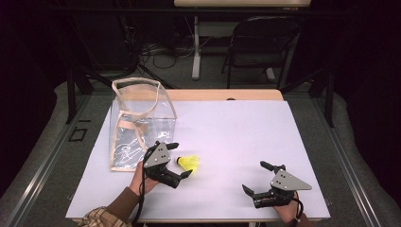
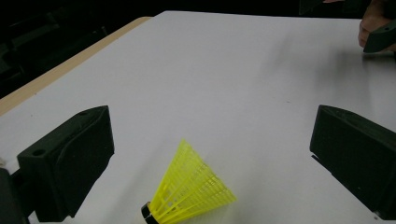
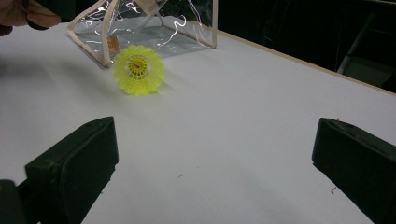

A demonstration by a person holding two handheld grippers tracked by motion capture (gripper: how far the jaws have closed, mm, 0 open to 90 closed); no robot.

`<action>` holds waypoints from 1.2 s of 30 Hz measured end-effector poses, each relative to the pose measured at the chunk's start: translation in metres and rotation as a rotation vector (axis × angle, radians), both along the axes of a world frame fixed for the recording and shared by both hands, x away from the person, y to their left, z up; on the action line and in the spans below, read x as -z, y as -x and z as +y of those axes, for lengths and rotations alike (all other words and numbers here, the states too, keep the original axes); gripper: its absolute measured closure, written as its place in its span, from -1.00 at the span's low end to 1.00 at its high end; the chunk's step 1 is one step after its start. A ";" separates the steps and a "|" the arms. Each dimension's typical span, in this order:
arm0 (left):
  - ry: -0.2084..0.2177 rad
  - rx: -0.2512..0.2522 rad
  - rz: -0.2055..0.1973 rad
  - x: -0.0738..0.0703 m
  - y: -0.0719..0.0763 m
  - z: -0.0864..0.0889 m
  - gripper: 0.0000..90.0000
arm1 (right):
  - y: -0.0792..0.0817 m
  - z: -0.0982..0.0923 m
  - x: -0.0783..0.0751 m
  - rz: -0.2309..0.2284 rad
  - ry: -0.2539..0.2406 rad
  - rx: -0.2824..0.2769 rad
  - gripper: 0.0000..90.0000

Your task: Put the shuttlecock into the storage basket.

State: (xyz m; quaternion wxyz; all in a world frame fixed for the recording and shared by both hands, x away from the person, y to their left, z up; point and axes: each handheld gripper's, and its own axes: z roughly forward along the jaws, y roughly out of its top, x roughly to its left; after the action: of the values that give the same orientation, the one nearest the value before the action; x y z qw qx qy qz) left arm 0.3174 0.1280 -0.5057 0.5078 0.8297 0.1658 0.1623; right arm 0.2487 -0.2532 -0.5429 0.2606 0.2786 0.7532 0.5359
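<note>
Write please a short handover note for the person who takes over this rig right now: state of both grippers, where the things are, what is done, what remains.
Left hand-held gripper: open, jaws either side of the yellow shuttlecock, not closed on it.
Right hand-held gripper: open, holds nothing, low over the white table at the near right.
Shuttlecock: lies on its side on the table, just right of the clear bag.
Clear bag: stands at the left with its top open; nothing visible inside.
Done: left gripper lined up on the shuttlecock.
Left, probably: close on it, lift, drop it in the bag.
</note>
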 end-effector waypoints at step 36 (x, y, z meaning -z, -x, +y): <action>-0.102 -0.254 0.044 0.019 0.002 -0.037 -0.66 | -0.001 0.000 0.001 0.000 0.002 0.005 -1.00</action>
State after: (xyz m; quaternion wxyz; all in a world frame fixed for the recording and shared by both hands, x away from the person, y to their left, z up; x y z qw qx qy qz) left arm 0.3156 0.0914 -0.5250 0.4365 0.8302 0.2719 0.2153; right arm 0.2497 -0.2532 -0.5440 0.2622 0.2799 0.7532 0.5345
